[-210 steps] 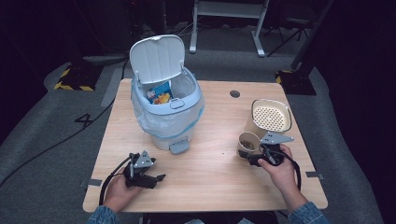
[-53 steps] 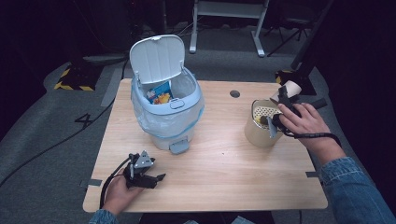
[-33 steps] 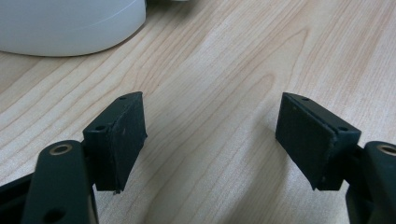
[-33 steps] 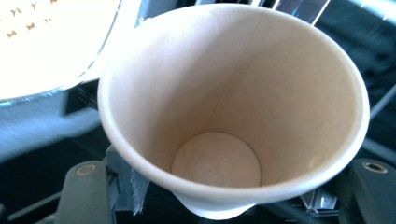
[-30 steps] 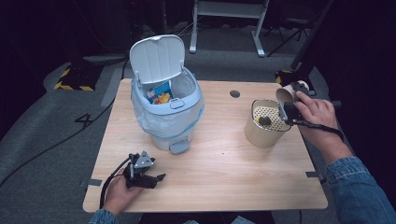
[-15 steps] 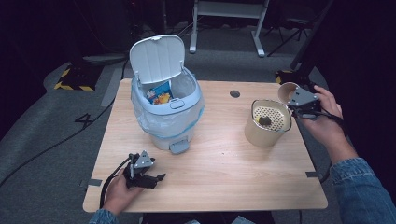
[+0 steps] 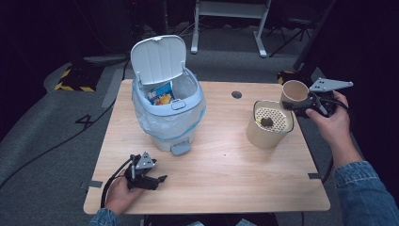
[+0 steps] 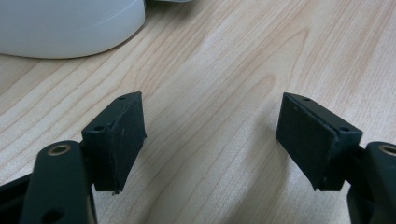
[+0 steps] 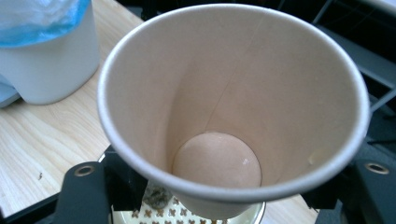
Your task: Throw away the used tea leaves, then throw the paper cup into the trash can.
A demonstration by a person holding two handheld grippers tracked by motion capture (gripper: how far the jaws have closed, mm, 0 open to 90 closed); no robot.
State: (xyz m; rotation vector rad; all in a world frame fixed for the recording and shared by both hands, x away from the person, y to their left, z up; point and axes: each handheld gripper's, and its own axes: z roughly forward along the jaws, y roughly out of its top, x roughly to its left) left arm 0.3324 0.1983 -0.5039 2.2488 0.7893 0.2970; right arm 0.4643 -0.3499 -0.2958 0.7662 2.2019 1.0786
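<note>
Paper cup (image 9: pixel 231 112) sits pinched in our right claw (image 7: pixel 308 104), held in the air just beside and above the tan strainer canister (image 7: pixel 269 124) at the desk's right edge; in the right gripper view the cup looks empty and is tipped mouth toward the camera. A dark wet lump (image 7: pixel 266 121), likely tea dregs, lies on the canister's perforated lid. Risks as we judge them: the cup is thin paper, so squeezing harder could crease or crush it, and a looser pinch lets it slip onto the desk (image 7: pixel 221 169) or off the edge. Any leftover drops could fall while we carry it. The open pedal bin (image 7: pixel 168 110) is well apart to the left; swinging the cup across could clip the canister and topple it. Left claw (image 7: pixel 149 180) rests spread, holding nothing, near the front edge.
</note>
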